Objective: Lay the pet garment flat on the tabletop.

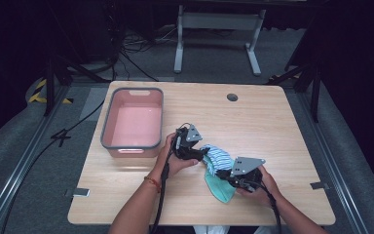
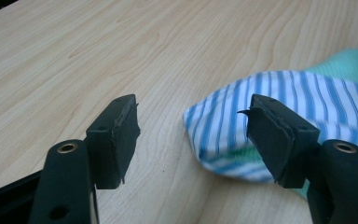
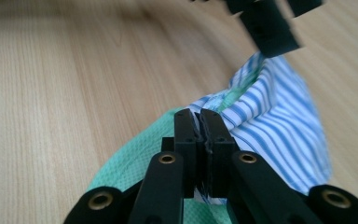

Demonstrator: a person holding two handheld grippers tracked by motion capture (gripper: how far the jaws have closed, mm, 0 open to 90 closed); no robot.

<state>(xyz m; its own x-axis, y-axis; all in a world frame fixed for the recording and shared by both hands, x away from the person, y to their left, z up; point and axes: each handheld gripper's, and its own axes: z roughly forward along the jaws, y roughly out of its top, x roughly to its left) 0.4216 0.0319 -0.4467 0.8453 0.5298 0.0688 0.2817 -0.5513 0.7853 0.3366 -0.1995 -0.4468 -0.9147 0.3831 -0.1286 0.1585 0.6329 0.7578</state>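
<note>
Right gripper (image 3: 199, 122) clamped on striped cloth (image 1: 219, 158) over green cloth (image 1: 220, 190), near tabletop's (image 1: 272, 126) front edge. Left gripper (image 2: 193, 123) apart, holding nothing, cloth's free end just beside its right jaw. Pink bin (image 1: 132, 145) toward left edge, nearer left gripper.

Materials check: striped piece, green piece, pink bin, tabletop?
Striped piece: looks like thin woven cotton shirting, matte; crisp blue and white stripes, soft folds.
Green piece: probably a knit or mesh fabric; a fine dotted texture shows.
Pink bin: seems moulded plastic, smooth and slightly glossy, with a grey rim.
Tabletop: light wood grain, likely laminate or veneer, satin finish.
</note>
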